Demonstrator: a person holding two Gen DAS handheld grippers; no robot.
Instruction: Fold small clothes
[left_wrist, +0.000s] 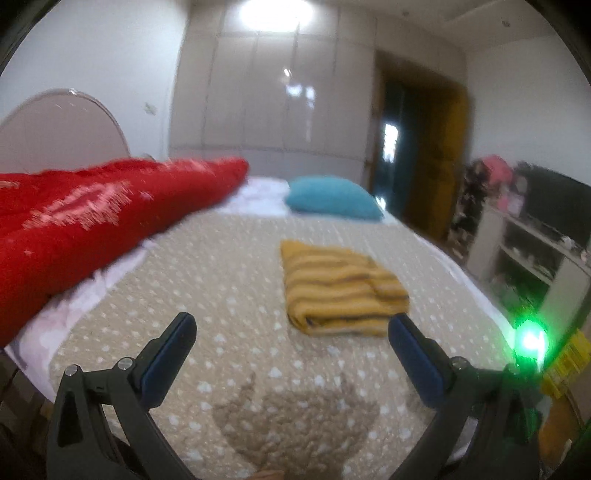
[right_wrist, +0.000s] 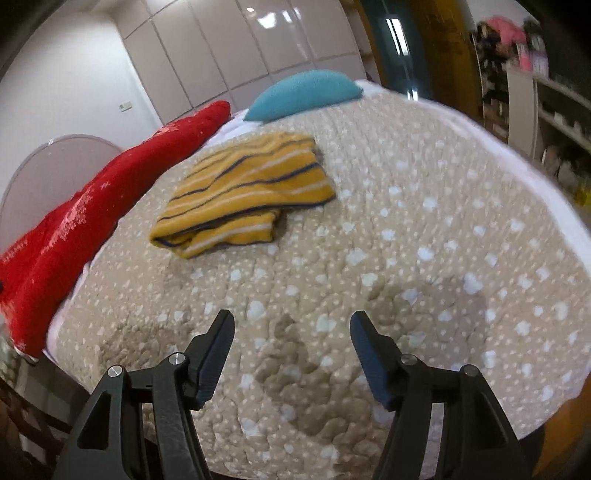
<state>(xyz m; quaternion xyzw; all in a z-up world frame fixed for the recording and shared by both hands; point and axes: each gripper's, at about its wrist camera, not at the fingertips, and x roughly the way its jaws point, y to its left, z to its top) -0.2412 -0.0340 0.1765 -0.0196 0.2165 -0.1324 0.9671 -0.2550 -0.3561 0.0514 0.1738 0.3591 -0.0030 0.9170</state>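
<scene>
A yellow striped garment (left_wrist: 341, 286) lies folded into a small rectangle on the beige spotted bedspread (left_wrist: 221, 280). It also shows in the right wrist view (right_wrist: 245, 192), upper left of centre. My left gripper (left_wrist: 291, 323) is open and empty, held above the bedspread just in front of the garment's near edge. My right gripper (right_wrist: 291, 319) is open and empty, well back from the garment above the bedspread (right_wrist: 424, 240).
A red blanket (left_wrist: 92, 218) lies along the bed's left side, also in the right wrist view (right_wrist: 92, 206). A teal pillow (left_wrist: 332, 199) sits at the head. A white shelf unit (left_wrist: 528, 254) stands right of the bed. A wardrobe (left_wrist: 266, 99) is behind.
</scene>
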